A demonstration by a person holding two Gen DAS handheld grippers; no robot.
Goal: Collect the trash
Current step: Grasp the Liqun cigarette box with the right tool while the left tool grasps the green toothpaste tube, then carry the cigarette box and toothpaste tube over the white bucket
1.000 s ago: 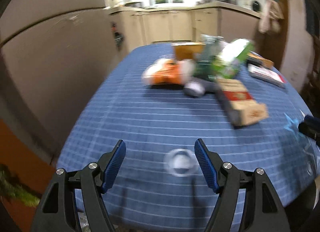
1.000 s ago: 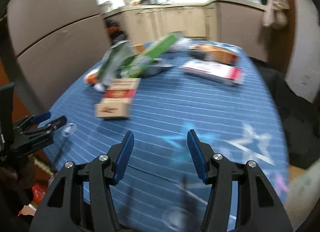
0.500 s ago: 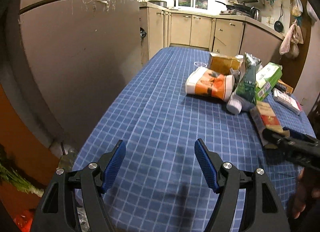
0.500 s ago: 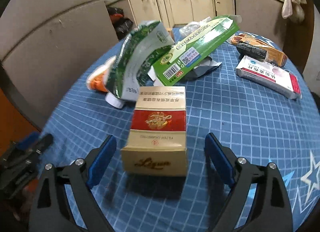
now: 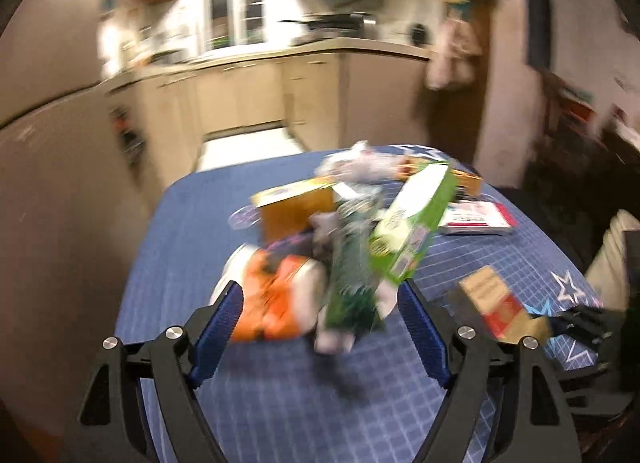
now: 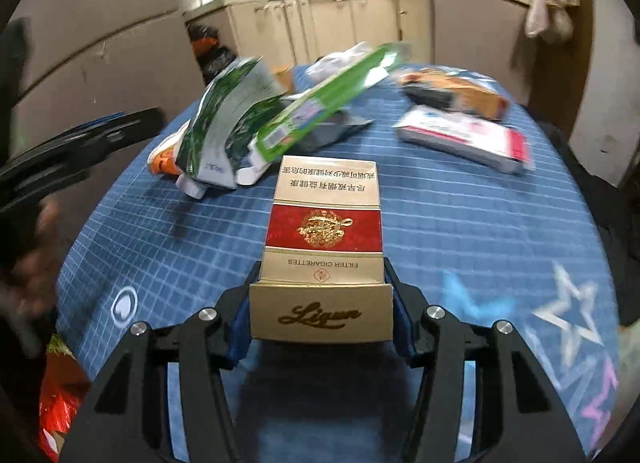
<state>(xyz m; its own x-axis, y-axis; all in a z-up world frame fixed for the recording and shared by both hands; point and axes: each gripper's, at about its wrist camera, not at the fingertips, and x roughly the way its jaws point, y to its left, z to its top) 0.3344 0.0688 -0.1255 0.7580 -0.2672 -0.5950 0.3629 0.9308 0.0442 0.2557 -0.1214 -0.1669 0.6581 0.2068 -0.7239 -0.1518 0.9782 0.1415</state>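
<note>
A gold and red cigarette carton lies on the blue checked tablecloth. My right gripper is shut on its near end, a pad on each side. The carton also shows in the left wrist view, with the right gripper at its end. A trash pile sits mid-table: an orange and white bag, a dark green packet, a light green box. My left gripper is open, its pads either side of the pile's near edge, not touching.
A brown box and crumpled plastic lie behind the pile. A white and red flat box and an orange pack lie at the right back. Kitchen cabinets stand beyond the table. Red trash lies on the floor at left.
My right gripper has closed on the carton's near end. My left gripper has swung right and forward up to the trash pile, still open.
</note>
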